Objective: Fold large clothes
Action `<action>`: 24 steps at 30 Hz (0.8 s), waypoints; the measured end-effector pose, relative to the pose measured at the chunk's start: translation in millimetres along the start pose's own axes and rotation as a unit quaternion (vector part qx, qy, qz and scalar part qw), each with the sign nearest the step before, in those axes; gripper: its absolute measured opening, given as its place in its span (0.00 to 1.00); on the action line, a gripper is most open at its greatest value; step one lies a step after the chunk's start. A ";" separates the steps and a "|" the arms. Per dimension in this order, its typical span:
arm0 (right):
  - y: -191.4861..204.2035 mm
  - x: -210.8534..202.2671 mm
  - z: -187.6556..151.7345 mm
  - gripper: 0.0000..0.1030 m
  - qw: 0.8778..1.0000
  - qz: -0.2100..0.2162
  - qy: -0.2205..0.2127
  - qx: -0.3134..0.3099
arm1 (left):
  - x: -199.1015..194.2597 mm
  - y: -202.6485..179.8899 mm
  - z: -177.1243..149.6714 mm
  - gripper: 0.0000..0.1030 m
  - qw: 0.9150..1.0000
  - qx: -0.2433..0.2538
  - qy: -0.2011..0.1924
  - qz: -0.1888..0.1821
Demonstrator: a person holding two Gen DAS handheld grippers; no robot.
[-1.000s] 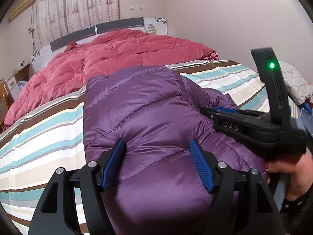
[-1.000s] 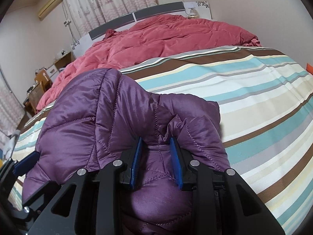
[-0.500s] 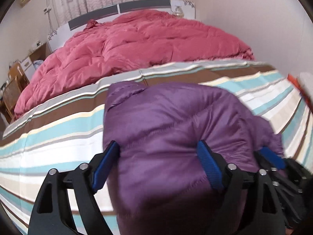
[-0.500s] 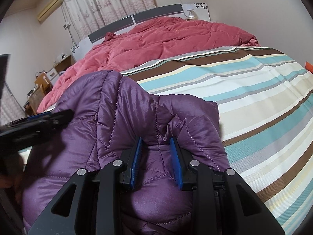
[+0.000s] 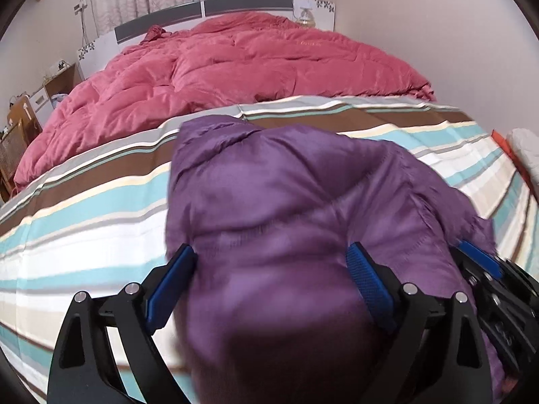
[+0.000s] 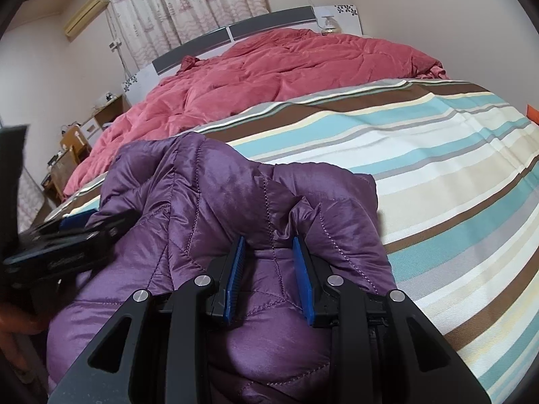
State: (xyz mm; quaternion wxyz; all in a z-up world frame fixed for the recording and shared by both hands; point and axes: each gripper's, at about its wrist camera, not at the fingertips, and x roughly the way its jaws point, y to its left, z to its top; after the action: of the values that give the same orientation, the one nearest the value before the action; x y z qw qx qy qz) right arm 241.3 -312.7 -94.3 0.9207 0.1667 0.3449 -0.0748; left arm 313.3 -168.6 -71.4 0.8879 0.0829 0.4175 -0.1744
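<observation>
A purple quilted down jacket (image 5: 286,195) lies bunched on the striped bedsheet (image 5: 84,235). My left gripper (image 5: 273,262) is open wide, its blue pads on either side of the jacket's near end. My right gripper (image 6: 269,249) is shut on a fold of the jacket (image 6: 235,188) at its right side. The right gripper also shows at the lower right of the left wrist view (image 5: 485,269), and the left gripper shows at the left edge of the right wrist view (image 6: 67,235).
A red quilt (image 5: 235,70) is heaped at the head of the bed below the headboard (image 5: 202,13). Wooden bedside furniture (image 6: 70,148) stands at the left. A white item and an orange item (image 5: 518,155) lie at the right bed edge.
My left gripper has swung from the jacket's left side toward its near end, still open. My right gripper has stayed shut on the same fold.
</observation>
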 end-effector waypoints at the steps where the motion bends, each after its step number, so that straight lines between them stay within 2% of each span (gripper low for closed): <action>1: 0.0 -5.2 0.7 0.28 1.000 0.002 -0.001 0.001 | -9.3 1.9 -4.1 0.89 1.000 -0.005 -0.007 -0.006; 4: -0.3 -29.2 -1.7 0.28 1.000 0.008 -0.013 0.015 | -42.4 3.8 -23.3 0.89 0.999 -0.022 -0.025 -0.044; 6: 3.3 -46.1 -5.5 0.28 1.000 0.013 -0.022 0.014 | -60.5 -2.8 -39.6 0.90 0.997 -0.016 -0.030 -0.070; 8: 7.6 -58.3 -10.8 0.28 1.000 0.010 -0.026 0.002 | -69.3 -13.5 -52.4 0.91 0.997 0.009 -0.035 -0.065; 10: 7.5 -58.7 -17.0 0.28 1.000 0.011 -0.012 -0.004 | -70.5 -24.1 -64.5 0.91 0.997 0.043 -0.048 -0.038; 13: 0.5 -42.2 -24.0 0.28 1.000 0.009 0.012 -0.005 | -58.9 -23.0 -69.7 0.92 0.997 0.047 -0.041 -0.040; 16: -6.1 -28.3 -27.8 0.28 1.000 0.017 0.019 0.006 | -51.6 -27.4 -73.5 0.92 0.996 0.075 -0.044 -0.023; 20: 0.3 -26.0 -31.9 0.28 1.000 -0.002 0.005 -0.016 | -49.5 -26.8 -72.2 0.92 0.996 0.074 -0.039 -0.023; 23: -4.3 -39.2 -27.2 0.30 1.000 0.014 0.005 0.004 | -58.4 -21.9 -70.5 0.94 0.996 0.064 -0.043 -0.035; 24: -7.1 -46.3 -25.5 0.34 1.000 0.023 0.002 0.015 | -62.3 -19.9 -70.9 0.95 0.997 0.057 -0.044 -0.038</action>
State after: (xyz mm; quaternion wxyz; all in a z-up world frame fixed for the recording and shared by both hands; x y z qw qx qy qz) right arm 189.2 -309.2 -83.5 0.9188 0.1887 0.3418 -0.0580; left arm 218.4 -151.3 -68.6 0.8921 0.1093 0.3701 -0.2350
